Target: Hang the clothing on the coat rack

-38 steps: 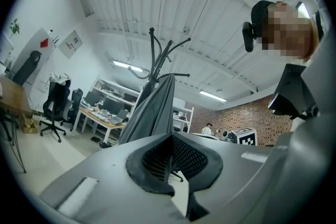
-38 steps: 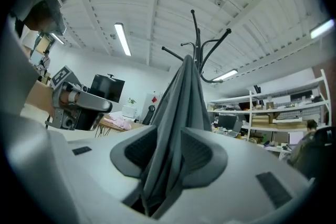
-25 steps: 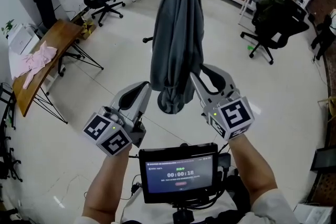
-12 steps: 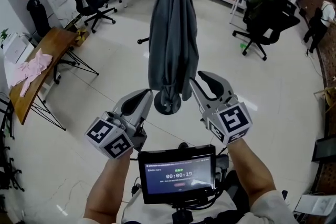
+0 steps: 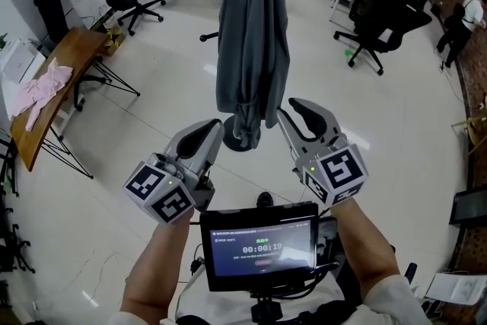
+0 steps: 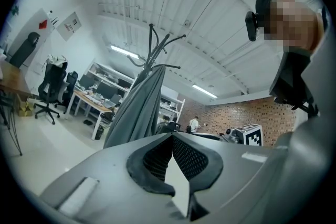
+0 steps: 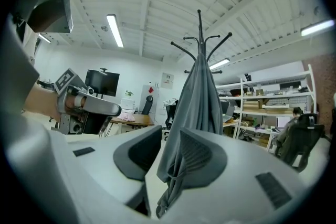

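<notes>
Clothing on the coat rack, straight ahead

The clothing (image 5: 251,49) hung on the coat rack (image 7: 199,34) out on the floor (image 5: 152,118). The left hand-held gripper (image 5: 214,133) was just left of its bottom end. The right hand-held gripper (image 5: 294,109) was just right, with a fold between its jaws. A table (image 5: 72,57) stood far left.

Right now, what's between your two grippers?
The bottom of the grey garment hanging on the coat rack. The head view shows it between the left gripper and the right gripper, whose fingers pinch a fold.
</notes>
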Motion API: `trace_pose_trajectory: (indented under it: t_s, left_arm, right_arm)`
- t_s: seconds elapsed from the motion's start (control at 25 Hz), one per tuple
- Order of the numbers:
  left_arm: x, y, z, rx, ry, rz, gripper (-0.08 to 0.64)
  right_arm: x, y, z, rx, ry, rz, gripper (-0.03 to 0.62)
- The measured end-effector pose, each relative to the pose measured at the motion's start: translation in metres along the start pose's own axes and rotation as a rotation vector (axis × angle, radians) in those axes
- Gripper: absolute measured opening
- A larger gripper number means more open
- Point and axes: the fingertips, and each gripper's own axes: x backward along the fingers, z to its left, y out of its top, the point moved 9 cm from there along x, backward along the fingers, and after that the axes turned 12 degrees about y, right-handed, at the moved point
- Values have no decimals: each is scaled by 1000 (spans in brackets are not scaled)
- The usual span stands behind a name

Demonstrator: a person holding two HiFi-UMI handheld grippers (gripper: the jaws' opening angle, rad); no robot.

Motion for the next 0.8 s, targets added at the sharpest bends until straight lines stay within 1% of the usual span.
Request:
trace_pose_trajectory:
  t_s: [0.2, 0.44, 0.64, 0.8]
  left_arm:
    - [-3, -18, -16, 21, -7, 16, 0]
    - [13, -29, -9, 41, -12, 35, 0]
    - [28, -28, -1, 41, 2, 28, 0]
    - [32, -24, 0, 29, 19, 7, 0]
  right_arm:
    - [21, -10, 5, -33, 4, 37, 98]
    - [20, -16, 25, -50, 7, 71, 98]
    - [14, -16, 39, -47, 29, 72, 98]
    - [13, -17, 38, -50, 56, 62, 98]
